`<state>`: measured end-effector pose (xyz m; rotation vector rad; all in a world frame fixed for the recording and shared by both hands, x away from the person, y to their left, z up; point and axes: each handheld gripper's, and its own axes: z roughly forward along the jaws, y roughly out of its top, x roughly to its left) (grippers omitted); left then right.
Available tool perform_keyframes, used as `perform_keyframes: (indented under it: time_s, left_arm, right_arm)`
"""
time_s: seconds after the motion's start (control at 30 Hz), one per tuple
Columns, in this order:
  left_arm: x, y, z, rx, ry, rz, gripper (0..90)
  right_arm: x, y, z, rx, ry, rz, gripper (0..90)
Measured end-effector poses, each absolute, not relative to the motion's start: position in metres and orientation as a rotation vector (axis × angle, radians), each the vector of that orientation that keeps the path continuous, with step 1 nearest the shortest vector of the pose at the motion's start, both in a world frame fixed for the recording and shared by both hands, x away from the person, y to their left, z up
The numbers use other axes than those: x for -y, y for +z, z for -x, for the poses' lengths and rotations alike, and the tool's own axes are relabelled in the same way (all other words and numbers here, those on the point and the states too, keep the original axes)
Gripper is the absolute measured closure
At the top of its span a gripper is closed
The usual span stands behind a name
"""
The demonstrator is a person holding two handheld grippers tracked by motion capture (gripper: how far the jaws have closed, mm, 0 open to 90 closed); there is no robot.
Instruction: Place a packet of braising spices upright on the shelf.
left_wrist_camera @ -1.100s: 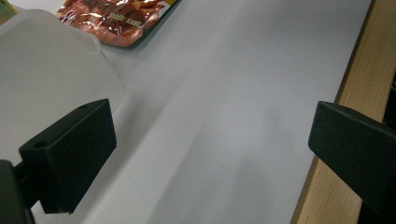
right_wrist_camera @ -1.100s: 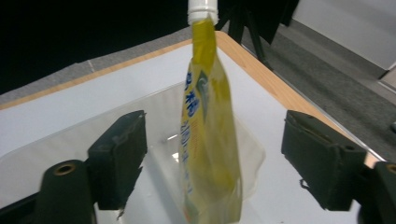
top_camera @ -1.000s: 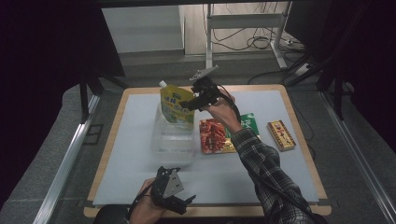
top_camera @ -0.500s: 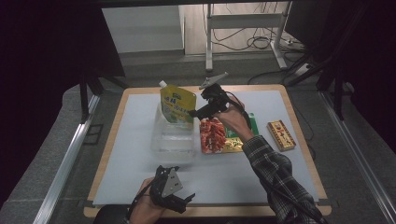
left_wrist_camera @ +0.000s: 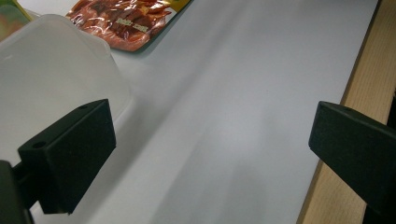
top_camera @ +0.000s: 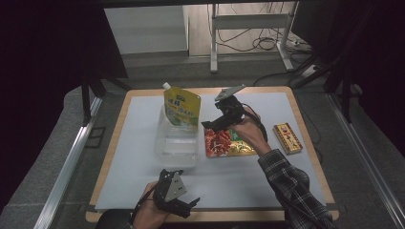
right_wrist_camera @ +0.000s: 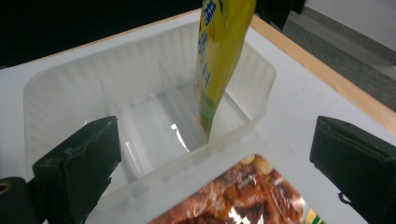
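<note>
Dark curtains close in the room on both sides, and cables trail over the grey floor behind the wood-edged table [top_camera: 305, 129] with its white top. Near the middle of it stands a clear plastic tub [top_camera: 175, 145], and a yellow spouted pouch [top_camera: 182, 109] stands upright in the tub's far end, leaning on the wall. Just beside the tub on its right lies a red snack packet [top_camera: 220, 142], flat on the table, with a small red and gold box [top_camera: 287, 138] well apart further right.

The right gripper [top_camera: 214, 125] hovers over the near edge of the red packet; its fingers have just been opening and now stand wide with nothing between them, the pouch left standing in the tub. In the right gripper view, the tub's rim [right_wrist_camera: 154, 179] and the packet's top [right_wrist_camera: 238, 196] sit between the spread fingers. The left gripper [top_camera: 188, 206] rests by the near table edge, fingers wide and empty too.

The packet looks like the next thing to go in. To do it well, I would come down low at one short edge, let one finger slide under the foil, and pinch the seam rather than the puffy middle. Lifted that way, it should clear the rim and drop beside the pouch without knocking it over.
</note>
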<state>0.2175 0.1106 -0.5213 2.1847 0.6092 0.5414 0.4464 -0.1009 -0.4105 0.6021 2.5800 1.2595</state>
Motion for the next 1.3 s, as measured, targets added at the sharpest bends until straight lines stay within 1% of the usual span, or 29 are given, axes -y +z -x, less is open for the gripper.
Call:
perform_keyframes:
  time_s: [0.13, 0.8, 1.3]
  left_arm:
    - [-0.110, -0.522, -0.217, -0.608, 0.537, -2.179, 0.5]
    - [-0.109, -0.522, -0.217, -0.597, 0.531, -2.175, 0.5]
    - [-0.109, -0.522, -0.217, -0.598, 0.550, -2.186, 0.2]
  right_arm:
    - [0.111, -0.419, -0.439, -2.580, 1.244, -0.613, 1.5]
    - [0.147, -0.443, -0.412, -2.522, 1.245, -0.645, 0.4]
    - [0.185, -0.459, -0.400, -2.484, 1.195, -0.711, 0.5]
